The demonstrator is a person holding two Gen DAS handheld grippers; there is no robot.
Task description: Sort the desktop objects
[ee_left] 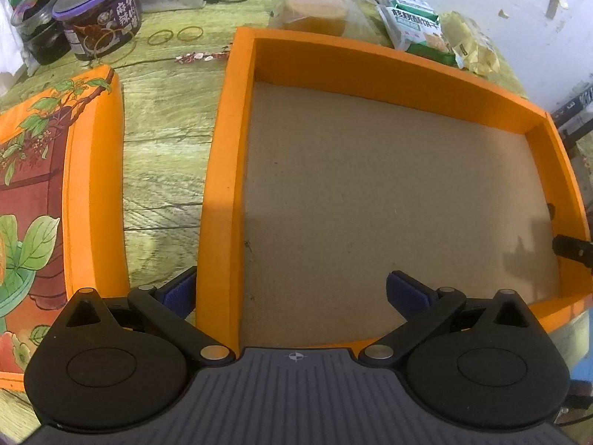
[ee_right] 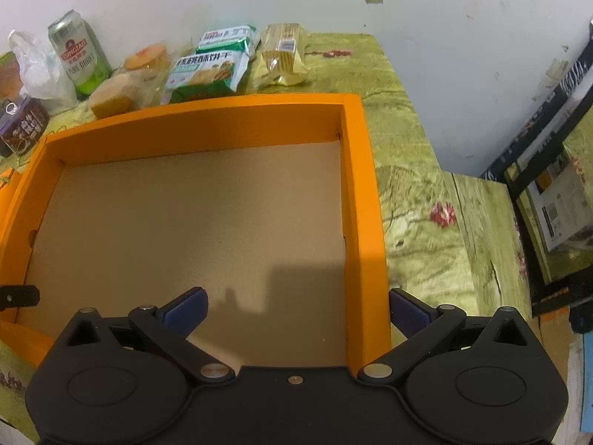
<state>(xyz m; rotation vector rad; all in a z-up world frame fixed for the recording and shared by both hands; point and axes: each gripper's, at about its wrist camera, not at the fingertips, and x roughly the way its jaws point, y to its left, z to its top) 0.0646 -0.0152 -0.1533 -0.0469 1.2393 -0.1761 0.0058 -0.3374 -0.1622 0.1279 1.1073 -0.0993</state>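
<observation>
Left gripper (ee_left: 292, 293): jaws spread wide, straddling the orange box (ee_left: 222, 170) left wall.
Right gripper (ee_right: 296, 309): jaws spread wide, straddling the right wall.

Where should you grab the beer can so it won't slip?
Probably round the middle of the can, coming from the front. It stands upright and its sides are round and bare there. A white bag crowds its left; the wall is behind.

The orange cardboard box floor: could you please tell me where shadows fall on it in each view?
Left wrist view: the orange cardboard box has its near floor shaded, with a darker patch at right. Right wrist view: a squarish shadow lies on the near floor, beside the right wall.
</observation>
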